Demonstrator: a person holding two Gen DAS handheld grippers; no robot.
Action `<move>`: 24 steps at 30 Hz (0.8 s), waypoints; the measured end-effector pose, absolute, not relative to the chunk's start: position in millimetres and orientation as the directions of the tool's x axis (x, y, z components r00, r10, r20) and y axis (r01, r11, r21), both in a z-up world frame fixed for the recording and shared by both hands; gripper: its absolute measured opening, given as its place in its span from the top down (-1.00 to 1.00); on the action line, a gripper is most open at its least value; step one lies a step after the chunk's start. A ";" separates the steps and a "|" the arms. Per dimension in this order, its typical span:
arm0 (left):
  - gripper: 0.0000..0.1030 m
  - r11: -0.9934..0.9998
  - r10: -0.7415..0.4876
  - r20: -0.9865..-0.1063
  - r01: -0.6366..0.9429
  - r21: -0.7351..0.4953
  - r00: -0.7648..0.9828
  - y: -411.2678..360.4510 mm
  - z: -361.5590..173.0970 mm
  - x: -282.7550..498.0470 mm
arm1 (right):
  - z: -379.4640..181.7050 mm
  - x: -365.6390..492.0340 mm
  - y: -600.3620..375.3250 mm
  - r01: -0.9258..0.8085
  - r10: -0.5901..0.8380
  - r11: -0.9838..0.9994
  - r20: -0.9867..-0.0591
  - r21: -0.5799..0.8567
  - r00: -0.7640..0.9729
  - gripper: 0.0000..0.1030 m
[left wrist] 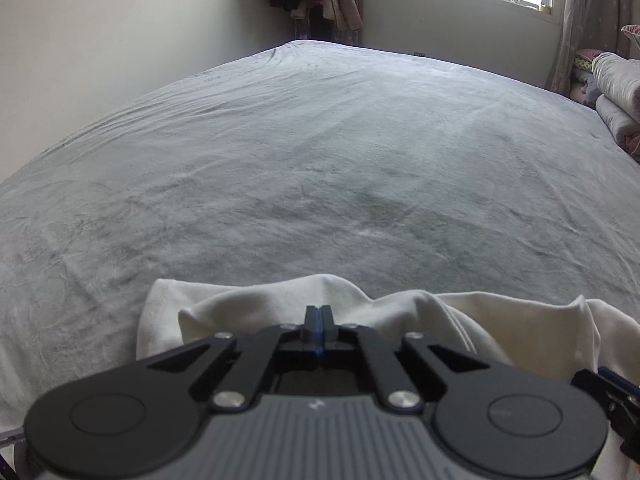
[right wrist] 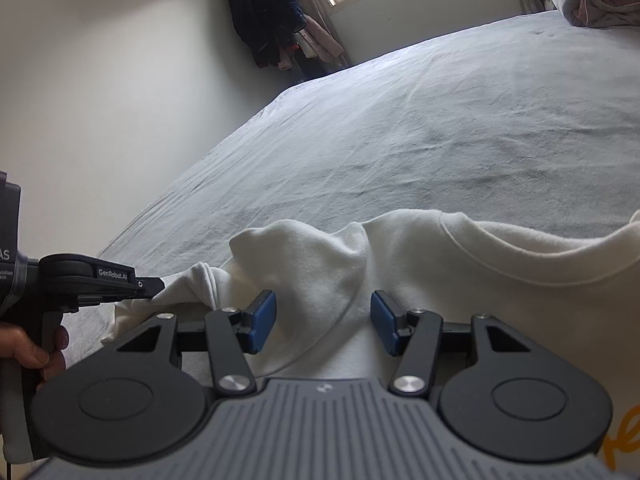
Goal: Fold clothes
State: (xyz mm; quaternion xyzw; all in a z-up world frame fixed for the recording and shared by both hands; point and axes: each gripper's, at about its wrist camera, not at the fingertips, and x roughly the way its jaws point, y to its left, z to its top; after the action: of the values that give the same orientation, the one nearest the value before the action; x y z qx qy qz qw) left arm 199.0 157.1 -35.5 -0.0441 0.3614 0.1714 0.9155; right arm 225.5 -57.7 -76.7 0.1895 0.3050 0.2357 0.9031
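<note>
Nearest, the right gripper (right wrist: 323, 322) hovers over the white sweatshirt (right wrist: 460, 280), its blue pads (right wrist: 264, 320) standing apart around a raised fold without pressing it, probably ready to take the shoulder. Further left, the left gripper (left wrist: 319, 322) is fully closed, its tip at the sleeve edge; whether it pinches cloth, I cannot tell. The garment lies crumpled at the near edge of the grey bed (left wrist: 320, 160).

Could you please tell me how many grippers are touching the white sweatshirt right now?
1: the left gripper, at the white sweatshirt's left edge. The right gripper is open above it.
</note>
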 end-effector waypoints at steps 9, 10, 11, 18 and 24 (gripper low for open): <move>0.96 0.941 0.187 -0.679 -0.327 -0.083 0.710 175.1 -57.9 149.9 | -74.4 223.7 -55.2 -0.315 0.533 0.826 -0.466 0.467 0.706 -0.11; 0.96 0.943 0.184 -0.664 -0.321 -0.089 0.725 175.1 -59.9 145.0 | -73.1 223.0 -54.9 -0.319 0.535 0.825 -0.461 0.466 0.708 -0.11; 0.94 0.947 0.178 -0.644 -0.307 -0.092 0.744 174.8 -61.5 140.4 | -71.2 221.9 -54.7 -0.326 0.540 0.821 -0.451 0.469 0.710 -0.11; 0.65 0.958 0.138 -0.516 -0.246 -0.146 0.845 180.3 -70.0 111.3 | -52.3 209.1 -45.6 -0.470 0.649 0.742 -0.341 0.477 0.680 -0.10; 0.63 0.960 0.094 -0.495 -0.211 -0.186 0.864 187.3 -61.7 111.3 | -40.8 208.1 -19.4 -0.550 0.733 0.674 -0.348 0.493 0.585 -0.10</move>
State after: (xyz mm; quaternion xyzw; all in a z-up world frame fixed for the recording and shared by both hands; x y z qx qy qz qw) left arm 111.3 187.3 -61.7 -0.1176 0.2485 0.0794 0.9582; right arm 208.1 -19.4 -40.8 0.1689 0.2700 0.3670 0.8740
